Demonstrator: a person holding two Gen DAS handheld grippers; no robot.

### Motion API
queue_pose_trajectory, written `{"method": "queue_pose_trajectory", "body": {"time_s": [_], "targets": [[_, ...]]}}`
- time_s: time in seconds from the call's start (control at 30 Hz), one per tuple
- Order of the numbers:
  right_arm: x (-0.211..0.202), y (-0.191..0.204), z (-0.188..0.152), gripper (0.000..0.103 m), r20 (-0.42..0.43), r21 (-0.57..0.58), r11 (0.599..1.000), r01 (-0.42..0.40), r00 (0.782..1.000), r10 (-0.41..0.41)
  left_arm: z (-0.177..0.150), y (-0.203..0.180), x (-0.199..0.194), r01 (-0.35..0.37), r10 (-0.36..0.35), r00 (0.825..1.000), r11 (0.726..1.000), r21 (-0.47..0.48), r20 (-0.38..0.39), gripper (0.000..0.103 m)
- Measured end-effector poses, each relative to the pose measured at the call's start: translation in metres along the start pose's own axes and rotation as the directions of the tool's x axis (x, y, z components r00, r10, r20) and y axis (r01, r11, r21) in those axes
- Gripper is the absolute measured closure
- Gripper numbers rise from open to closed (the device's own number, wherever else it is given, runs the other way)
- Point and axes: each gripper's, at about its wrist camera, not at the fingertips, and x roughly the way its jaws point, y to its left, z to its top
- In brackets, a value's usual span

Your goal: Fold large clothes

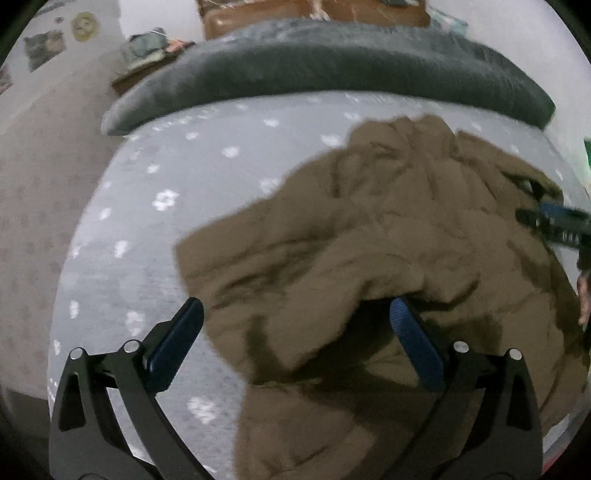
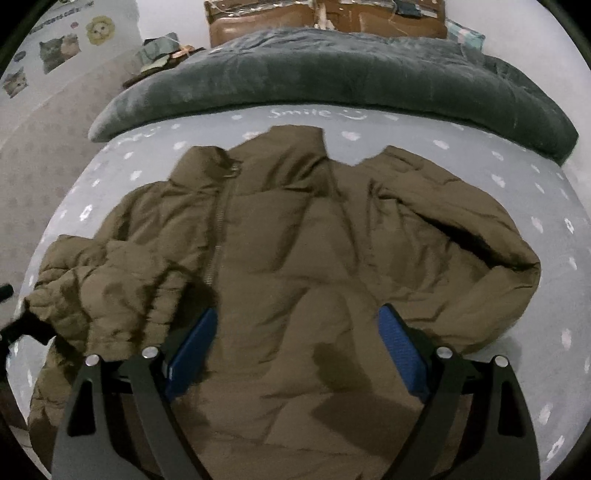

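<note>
Olive-brown padding is filling most of the left wrist view: a puffy jacket (image 1: pixel 388 258) is lying crumpled on a pale grey bedsheet (image 1: pixel 147 229) dotted with white flower prints. The left gripper (image 1: pixel 295 332) is hanging over the jacket's near edge with its jaws spread wide and released — the left blue pad (image 1: pixel 177 339) is sitting over bare sheet, the right one (image 1: pixel 413 343) is tucking against a shadowed fold of fabric, and neither is pressing on anything. At the right edge the other gripper (image 1: pixel 554 225) is poking in above the cloth, blurred. A dark grey blanket (image 1: pixel 332 70) is stretching across the far side of the bed, with a brown wooden headboard (image 1: pixel 314 14) behind it.

From the right wrist view the jacket (image 2: pixel 288 258) is lying spread out on the same sheet (image 2: pixel 535 206), collar pointing toward the blanket (image 2: pixel 332 74), its zipper (image 2: pixel 218 236) running down left of centre and one sleeve bunching at the left. The right gripper (image 2: pixel 295 350) is hovering over the lower front panel, jaws wide apart — gripping nothing. Cat stickers (image 2: pixel 59 48) are showing on the wall at upper left.
</note>
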Motion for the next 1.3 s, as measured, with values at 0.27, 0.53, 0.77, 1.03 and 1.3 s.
{"method": "queue_pose_trajectory", "body": {"time_s": [0.27, 0.53, 0.77, 1.03, 1.3], "targets": [[0.019, 0.048, -0.004, 0.014, -0.056, -0.002, 0.994, -0.107, 0.993, 0.107, 0.005, 0.068, 0.027, -0.147, 0.141, 0.988, 0.985, -0.093, -0.071, 0.003], [0.057, 0.067, -0.017, 0.019, -0.137, 0.093, 0.969, -0.228, 0.961, 0.240, 0.003, 0.059, 0.082, -0.188, 0.184, 0.970, 0.982, -0.010, -0.156, 0.004], [0.061, 0.080, -0.021, 0.098, -0.134, 0.040, 0.960, -0.278, 0.950, 0.281, 0.001, 0.045, 0.082, -0.223, 0.220, 0.966, 0.975, -0.008, -0.139, 0.005], [0.013, 0.023, 0.017, 0.100, 0.047, -0.061, 0.995, 0.082, 0.996, -0.079, 0.015, 0.044, 0.033, -0.158, 0.154, 0.987, 0.982, -0.099, -0.047, 0.004], [0.056, -0.063, 0.025, 0.093, -0.137, -0.020, 0.987, 0.161, 0.977, -0.162, 0.020, 0.024, 0.039, -0.137, 0.132, 0.989, 0.987, -0.080, -0.065, 0.004]]}}
